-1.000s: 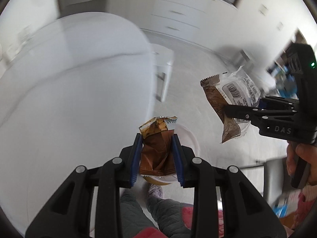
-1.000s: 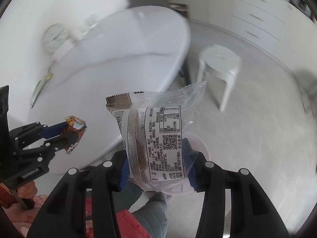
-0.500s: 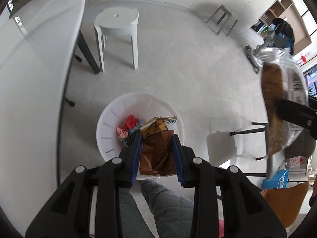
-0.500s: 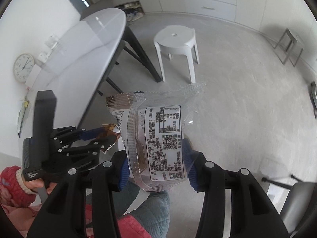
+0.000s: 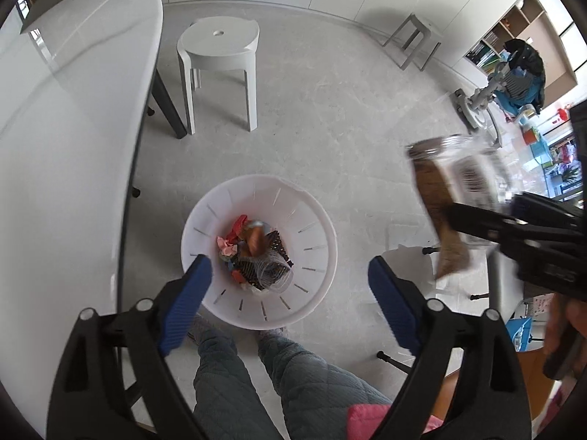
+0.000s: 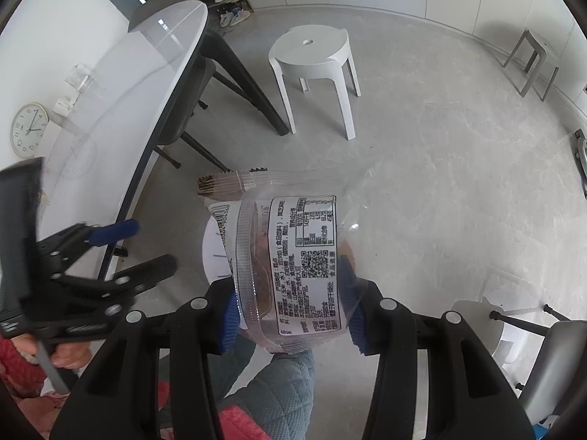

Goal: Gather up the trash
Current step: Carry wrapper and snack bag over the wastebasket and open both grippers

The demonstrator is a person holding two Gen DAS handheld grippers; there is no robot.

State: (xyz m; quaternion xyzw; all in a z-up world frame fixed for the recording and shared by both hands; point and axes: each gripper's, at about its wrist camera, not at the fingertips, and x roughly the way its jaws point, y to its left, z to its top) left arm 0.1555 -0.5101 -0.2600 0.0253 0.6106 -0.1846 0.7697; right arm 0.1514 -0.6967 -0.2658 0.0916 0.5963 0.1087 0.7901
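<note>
1. Left gripper (image 5: 286, 282): black two-finger tool with blue ribbed pads, pointing steeply down over the bin. Its jaws are opening and already stand wide apart, with nothing between them.
2. Round white plastic waste bin with slotted wall (image 5: 315, 220): it stands on the grey floor beside the table edge, directly below the left gripper. Inside lies mixed trash (image 5: 253, 253): red and pink scraps, a brown wrapper, dark dotted material and crumpled clear film.
3. Right gripper (image 6: 290, 300): black tool of the same build, its blue pads pressed on both sides of a clear plastic snack packet with a white printed label and a brown serrated end (image 6: 293, 256). In the left wrist view this packet appears blurred, up in the air, to the right of the bin and not above its opening.
4. Person: grey quilted trouser legs (image 5: 293, 377) stand just behind the bin; a hand (image 6: 69, 354) in a red sleeve holds the left gripper's handle.
5. Surroundings: glossy white oval table with black legs (image 5: 73, 110) to the left; white plastic stool (image 5: 220, 47) beyond the bin; round wall clock (image 6: 29, 129).
</note>
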